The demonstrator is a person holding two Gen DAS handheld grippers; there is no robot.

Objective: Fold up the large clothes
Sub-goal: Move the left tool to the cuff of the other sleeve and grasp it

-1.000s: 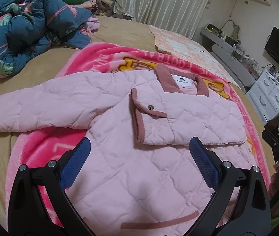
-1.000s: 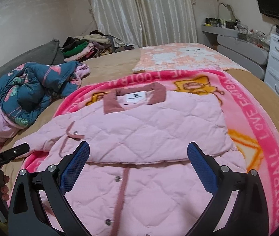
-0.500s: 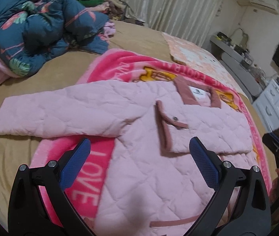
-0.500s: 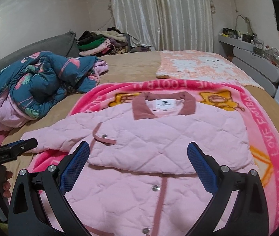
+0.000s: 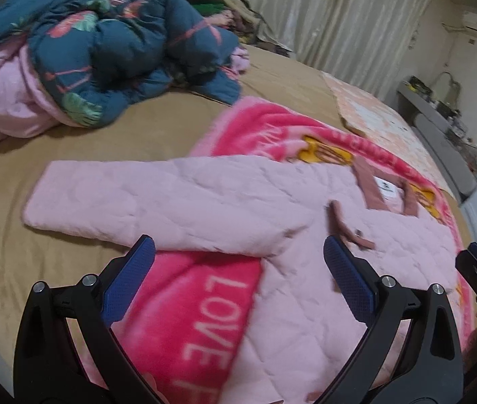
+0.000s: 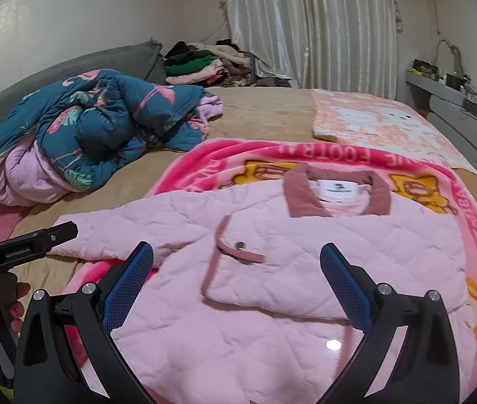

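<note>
Two grippers hang above a pink quilted jacket (image 6: 272,252) that lies face up on a pink printed blanket (image 6: 238,155), itself spread over the tan bed (image 6: 265,111). We see the left gripper (image 5: 236,281) with its jaws spread wide and nothing between them; its blue pads (image 5: 127,282) frame the blanket's "LOVE" lettering and the jacket's lower body. We see the right gripper (image 6: 236,281) likewise with its jaws wide apart and gripping nothing, poised over the jacket's chest. One sleeve (image 6: 339,262) is folded across the front, its dusty-rose cuff (image 6: 225,245) and metal snap (image 6: 240,244) lying near the middle of the chest. The other sleeve (image 5: 157,202) extends straight out to the jacket's left side, past the blanket's edge and onto the bare bed. The rose collar (image 6: 337,195) with its white label points toward the far end of the bed. A crumpled navy flamingo-print comforter (image 6: 103,124) sits well apart on the bed's far left. A pile of clothes (image 6: 204,64) rests at the far end, before the pale curtains (image 6: 312,27). A peach patterned blanket (image 6: 373,124) lies beyond the collar.
</note>
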